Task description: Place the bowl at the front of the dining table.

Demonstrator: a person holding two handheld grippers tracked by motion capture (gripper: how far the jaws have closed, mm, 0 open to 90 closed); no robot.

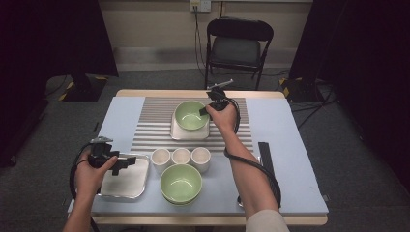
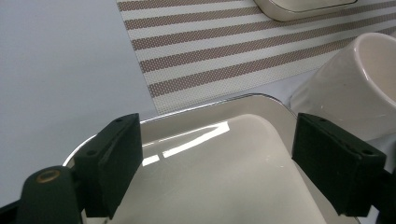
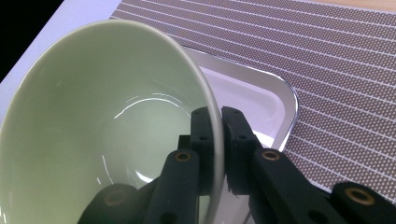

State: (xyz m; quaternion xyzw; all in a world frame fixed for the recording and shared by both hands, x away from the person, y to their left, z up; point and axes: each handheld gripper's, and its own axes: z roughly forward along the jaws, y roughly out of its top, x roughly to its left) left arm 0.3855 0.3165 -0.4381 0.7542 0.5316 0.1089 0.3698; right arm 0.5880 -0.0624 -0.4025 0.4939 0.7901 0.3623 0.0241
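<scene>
Striped mat [image 1: 154, 123] | right gripper [image 3: 215, 140] pinches green bowl [image 3: 93, 130] rim | left gripper [image 2: 217, 163] spread over tray [image 2: 210, 177]

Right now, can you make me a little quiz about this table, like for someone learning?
1. True or false: the right gripper pinches the rim of the far green bowl.
2. How many white cups stand in a row?
3. The left gripper hovers with open fingers over: A) the near tray, B) the near green bowl, C) the chair.

Key: 1 true; 2 three; 3 A.
</scene>
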